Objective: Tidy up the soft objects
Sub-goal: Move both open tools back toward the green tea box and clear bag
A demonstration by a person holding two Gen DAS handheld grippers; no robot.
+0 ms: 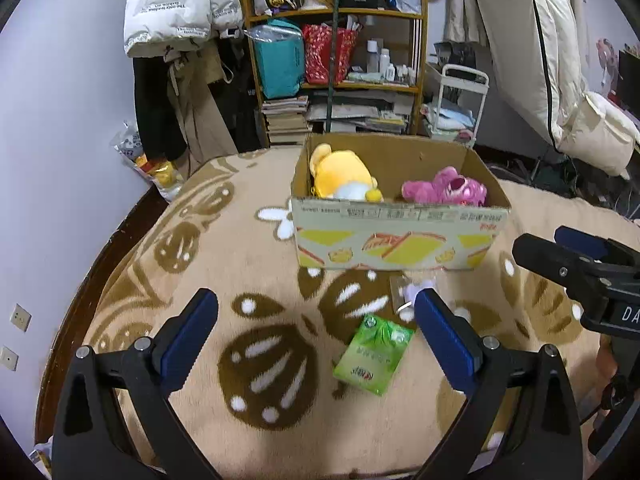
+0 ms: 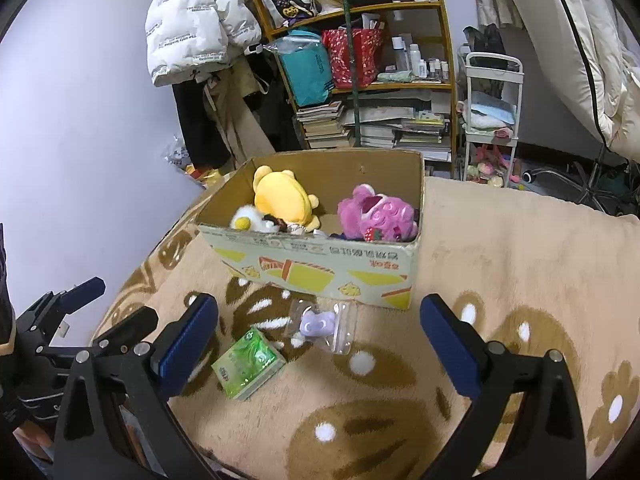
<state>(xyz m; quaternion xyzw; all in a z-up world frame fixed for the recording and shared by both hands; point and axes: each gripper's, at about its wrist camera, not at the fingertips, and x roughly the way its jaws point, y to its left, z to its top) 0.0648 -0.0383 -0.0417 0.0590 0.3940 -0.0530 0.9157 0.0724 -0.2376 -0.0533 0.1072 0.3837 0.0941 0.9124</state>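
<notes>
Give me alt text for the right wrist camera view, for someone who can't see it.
An open cardboard box sits on a beige patterned blanket, holding a yellow plush and a pink plush. In front lie a green tissue pack and a clear bag with a small purple toy, between the open right gripper fingers.

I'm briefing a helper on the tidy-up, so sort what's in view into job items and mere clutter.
Belongs to the job:
- open printed cardboard box
- yellow plush toy inside it
- pink plush toy inside it
- green soft tissue pack on the blanket
- small lilac toy in a clear bag on the blanket

Just lying about:
- white puffer jacket
- wooden shelf of bags and books
- white trolley
</notes>
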